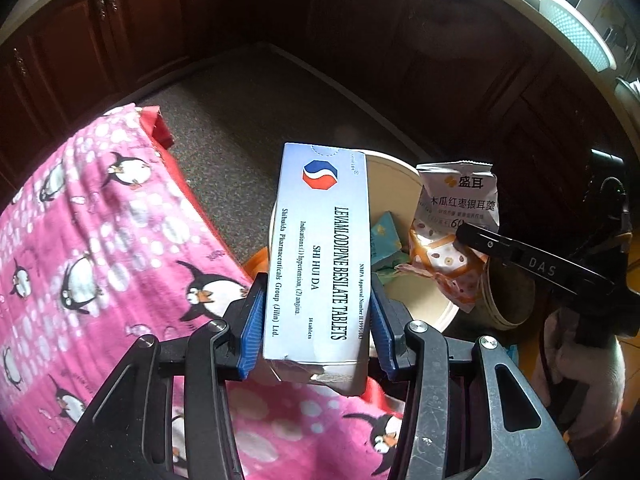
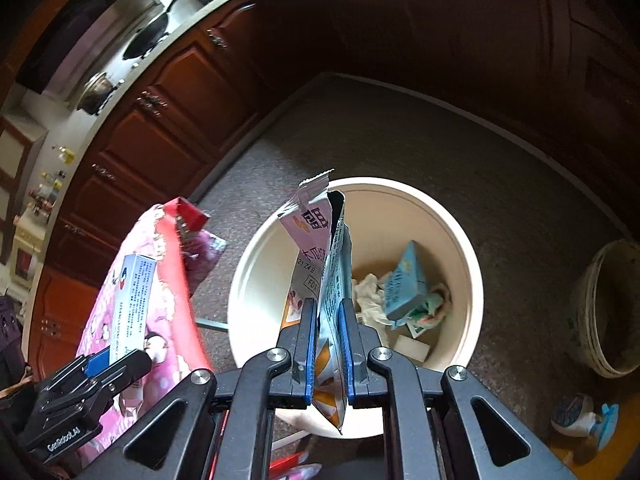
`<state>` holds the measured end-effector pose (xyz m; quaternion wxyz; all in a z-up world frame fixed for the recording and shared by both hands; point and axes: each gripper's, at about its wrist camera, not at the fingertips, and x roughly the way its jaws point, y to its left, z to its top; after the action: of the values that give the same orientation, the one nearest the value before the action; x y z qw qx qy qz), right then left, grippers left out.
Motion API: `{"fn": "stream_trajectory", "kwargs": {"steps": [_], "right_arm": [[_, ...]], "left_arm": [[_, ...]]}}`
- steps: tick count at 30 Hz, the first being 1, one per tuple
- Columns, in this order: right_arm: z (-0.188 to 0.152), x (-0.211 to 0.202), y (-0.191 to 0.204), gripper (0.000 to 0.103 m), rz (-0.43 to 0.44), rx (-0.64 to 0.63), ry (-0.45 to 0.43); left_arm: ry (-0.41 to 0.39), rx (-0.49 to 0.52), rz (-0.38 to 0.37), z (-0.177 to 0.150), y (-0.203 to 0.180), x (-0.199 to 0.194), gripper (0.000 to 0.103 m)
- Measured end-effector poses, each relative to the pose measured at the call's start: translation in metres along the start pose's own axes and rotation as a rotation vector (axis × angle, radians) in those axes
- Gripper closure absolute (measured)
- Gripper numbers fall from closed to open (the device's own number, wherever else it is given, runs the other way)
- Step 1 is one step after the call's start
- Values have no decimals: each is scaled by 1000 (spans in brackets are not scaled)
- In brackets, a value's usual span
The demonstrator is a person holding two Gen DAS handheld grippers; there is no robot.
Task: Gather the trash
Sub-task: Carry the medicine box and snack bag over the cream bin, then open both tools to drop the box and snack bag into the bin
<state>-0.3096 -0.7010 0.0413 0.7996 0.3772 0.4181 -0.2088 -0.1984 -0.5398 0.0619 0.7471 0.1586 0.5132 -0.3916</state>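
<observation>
My left gripper (image 1: pixel 316 292) is shut on a white-and-blue tablet box (image 1: pixel 320 248), held upright at the near left rim of a cream round bin (image 1: pixel 400 184). My right gripper (image 2: pixel 326 312) is shut on a torn snack packet (image 2: pixel 320 264), held above the bin (image 2: pixel 256 280). The packet also shows in the left wrist view (image 1: pixel 456 216), with the right gripper (image 1: pixel 464 240) clamped on it. The bin holds a light blue carton (image 2: pixel 404 280), crumpled tissue (image 2: pixel 368 292) and small scraps. The left gripper (image 2: pixel 104 360) with the box (image 2: pixel 132 304) shows at the left of the right wrist view.
A pink penguin-print cloth (image 1: pixel 100 240) covers a surface left of the bin. Dark wood cabinets (image 2: pixel 168 128) ring a grey floor (image 2: pixel 400 136). A second empty tub (image 2: pixel 612 312) stands to the right. A small blue-and-white object (image 2: pixel 584 420) lies on the floor nearby.
</observation>
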Motion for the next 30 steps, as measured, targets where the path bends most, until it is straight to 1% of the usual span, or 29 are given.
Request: {"fn": "stream_trajectory", "kwargs": {"steps": [1, 3, 4, 5, 7, 9, 15, 18, 20, 27, 30], "right_arm": [[1, 3, -3, 93, -5, 14, 10], [0, 6, -6, 84, -17, 24, 19], [0, 6, -7, 71, -28, 25, 17], [0, 6, -7, 64, -35, 23, 10], [-1, 4, -6, 64, -42, 13, 3], [-3, 4, -4, 64, -40, 4, 4], [-9, -4, 13, 64, -19, -35, -10], [-13, -7, 26, 63, -4, -59, -18], [-16, -11, 37, 60, 1, -83, -28], [-31, -16, 80, 58, 22, -173, -49], [-38, -19, 97, 56, 30, -203, -60]], "left_arm": [[4, -2, 2, 0, 0, 2, 56], [6, -4, -1, 1, -2, 5, 56], [7, -3, -2, 1, -1, 5, 56], [7, -1, 0, 2, -1, 5, 56], [5, 1, 4, 2, -1, 6, 55], [2, 0, 6, 1, 0, 5, 49], [-22, -10, 20, -4, 8, -8, 42], [-30, -22, 30, -9, 17, -14, 42], [-43, -31, 43, -12, 25, -19, 42], [-104, -80, 96, -29, 54, -52, 42], [-130, -101, 115, -36, 65, -66, 42]]}}
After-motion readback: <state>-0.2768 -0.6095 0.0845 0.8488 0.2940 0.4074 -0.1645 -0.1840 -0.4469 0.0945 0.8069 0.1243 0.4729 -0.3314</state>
